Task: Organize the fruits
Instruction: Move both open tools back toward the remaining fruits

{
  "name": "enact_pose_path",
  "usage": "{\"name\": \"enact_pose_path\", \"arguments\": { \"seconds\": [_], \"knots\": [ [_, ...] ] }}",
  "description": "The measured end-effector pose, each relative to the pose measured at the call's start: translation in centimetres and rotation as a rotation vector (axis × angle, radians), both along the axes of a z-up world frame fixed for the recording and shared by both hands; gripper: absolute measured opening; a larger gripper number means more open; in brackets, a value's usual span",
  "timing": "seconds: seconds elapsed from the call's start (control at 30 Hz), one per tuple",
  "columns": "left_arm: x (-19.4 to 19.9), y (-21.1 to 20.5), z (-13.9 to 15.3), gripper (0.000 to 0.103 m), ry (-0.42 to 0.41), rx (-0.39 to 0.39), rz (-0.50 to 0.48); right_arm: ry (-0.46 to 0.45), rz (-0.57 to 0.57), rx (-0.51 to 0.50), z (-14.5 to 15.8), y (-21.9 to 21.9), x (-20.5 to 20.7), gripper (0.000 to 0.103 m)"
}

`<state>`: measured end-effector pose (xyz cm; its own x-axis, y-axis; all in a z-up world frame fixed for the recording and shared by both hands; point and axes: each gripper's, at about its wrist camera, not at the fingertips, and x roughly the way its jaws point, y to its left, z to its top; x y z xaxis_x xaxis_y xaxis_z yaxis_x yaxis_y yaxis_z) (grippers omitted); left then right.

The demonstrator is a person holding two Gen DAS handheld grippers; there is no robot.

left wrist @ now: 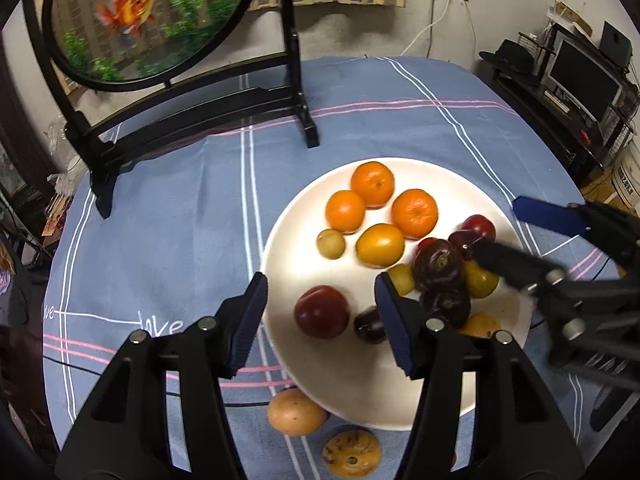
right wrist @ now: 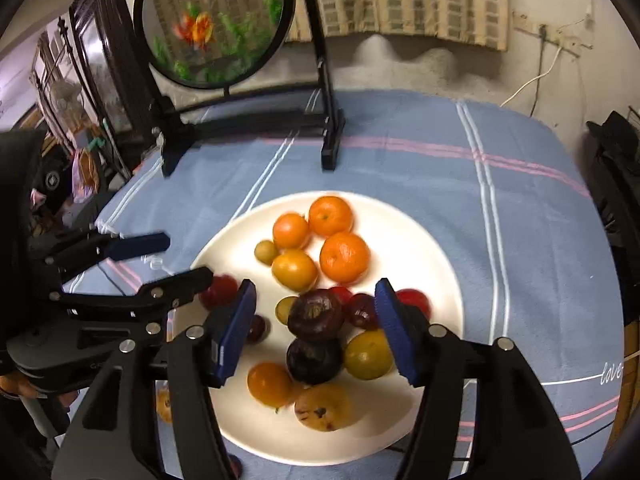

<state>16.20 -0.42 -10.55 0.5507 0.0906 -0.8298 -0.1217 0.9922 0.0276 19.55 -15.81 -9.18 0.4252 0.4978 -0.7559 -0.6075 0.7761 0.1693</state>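
The white plate (left wrist: 304,216) carries three bright orange tangerines (left wrist: 372,184), a yellow-orange fruit (left wrist: 380,245), small olive-yellow fruits (left wrist: 331,243), glossy red plums (left wrist: 322,312) and two dark purple, nearly black fruits (right wrist: 316,314). Under it the tabletop (left wrist: 360,96) wears a dusty blue cloth crossed with thin white and pink stripes and white "love" lettering, where two tan fruits speckled with dark spots (left wrist: 351,453) lie. Both grippers are black with navy blue fingers (left wrist: 250,316), and behind stands a black-framed round screen (left wrist: 152,20) showing an orange-red goldfish among green weeds.
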Motion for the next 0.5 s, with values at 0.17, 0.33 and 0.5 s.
{"name": "enact_pose_path", "arguments": {
  "seconds": [0.17,0.33,0.5],
  "knots": [
    [-1.0,0.5,1.5,0.057,-0.031,-0.017,0.025,-0.033,-0.003,0.011,2.1,-1.3,-0.7,0.062],
    [-2.5,-0.1,3.4,0.063,-0.07,0.002,0.023,-0.059,-0.003,0.032,4.1,-2.4,-2.7,0.064],
    [-5.6,1.4,4.4,0.069,-0.089,-0.001,0.085,-0.051,0.04,0.033,4.1,-3.4,-6.4,0.064]
  ]
}}
